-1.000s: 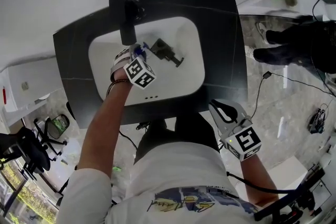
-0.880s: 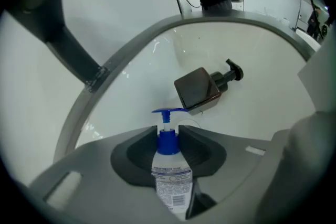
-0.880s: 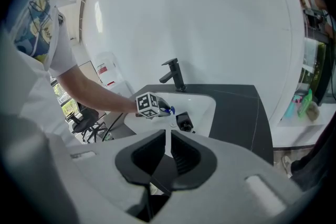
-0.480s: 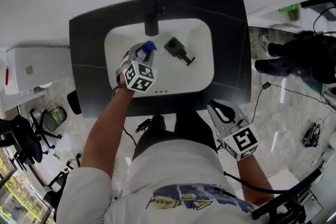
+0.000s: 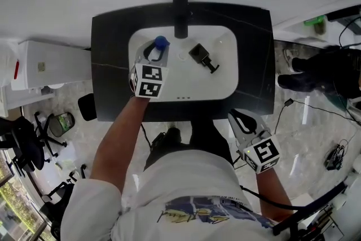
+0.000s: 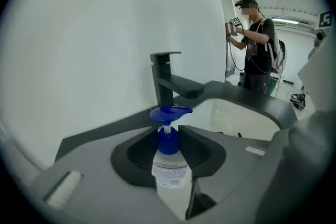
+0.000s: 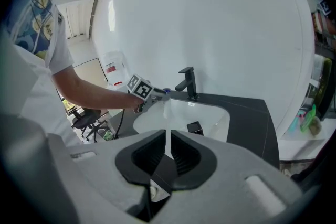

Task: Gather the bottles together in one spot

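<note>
Counter (image 5: 107,65) of black stone in the head view, with a white sink basin (image 5: 223,84) sunk in its middle and a black faucet (image 5: 180,3) at the far edge. Over the basin's left side, left gripper (image 5: 153,53), jaws clamped on a clear pump bottle (image 5: 160,44) with a blue pump head. To the right in the basin, well apart from the bottle, a small black object (image 5: 202,57), too small to name. Beyond the counter's near edge, toward the right corner, right gripper (image 5: 241,119).

In the left gripper view, same bottle upright between the jaws, pads pressed on its body, faucet just behind. Far off, a person by the wall (image 6: 255,42).

In the right gripper view, jaws closed to a thin slit, nothing between. Ahead, the counter and basin, the bottle above the basin's left edge.
</note>
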A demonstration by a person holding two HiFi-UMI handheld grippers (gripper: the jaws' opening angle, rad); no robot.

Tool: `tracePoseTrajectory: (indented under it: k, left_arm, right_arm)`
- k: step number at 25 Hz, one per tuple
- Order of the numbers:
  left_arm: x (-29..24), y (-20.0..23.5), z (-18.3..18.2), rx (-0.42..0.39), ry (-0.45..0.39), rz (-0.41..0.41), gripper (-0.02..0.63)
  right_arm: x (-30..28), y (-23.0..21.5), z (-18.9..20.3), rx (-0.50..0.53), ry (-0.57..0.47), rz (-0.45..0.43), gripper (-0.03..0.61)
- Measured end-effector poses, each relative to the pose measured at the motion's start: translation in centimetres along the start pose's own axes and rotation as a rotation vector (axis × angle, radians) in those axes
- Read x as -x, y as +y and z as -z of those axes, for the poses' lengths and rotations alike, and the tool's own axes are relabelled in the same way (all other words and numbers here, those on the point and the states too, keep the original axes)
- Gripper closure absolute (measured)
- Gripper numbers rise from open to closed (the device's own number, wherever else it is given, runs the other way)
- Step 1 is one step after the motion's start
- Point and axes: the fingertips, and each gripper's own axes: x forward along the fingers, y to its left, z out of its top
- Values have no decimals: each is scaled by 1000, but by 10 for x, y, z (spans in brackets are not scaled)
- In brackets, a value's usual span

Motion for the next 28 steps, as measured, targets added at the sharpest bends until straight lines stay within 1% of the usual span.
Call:
tracePoseTrajectory:
  k: [6, 12, 15, 19, 23, 28]
  left_arm:
    - [14, 36, -55, 68, -114, -71, 488]
    - [6, 74, -94, 188, -191, -123, 488]
    - [-4, 89, -108, 215, -221, -144, 488]
    - [-23, 102, -116, 209, -237, -168, 488]
    - [-40, 109, -114, 213, -249, -183, 488]
    - [-48, 110, -111, 210, -274, -195, 488]
  right_arm:
    - [0, 0, -6, 4, -13, 12, 546]
    - [5, -9, -9, 5, -7, 34, 546]
    - [8, -16, -7, -2, 0, 47, 546]
    - [9, -24, -6, -5, 12, 57, 546]
    - [11, -32, -2, -14, 27, 65, 546]
    - [11, -39, 4, -23, 46, 62, 546]
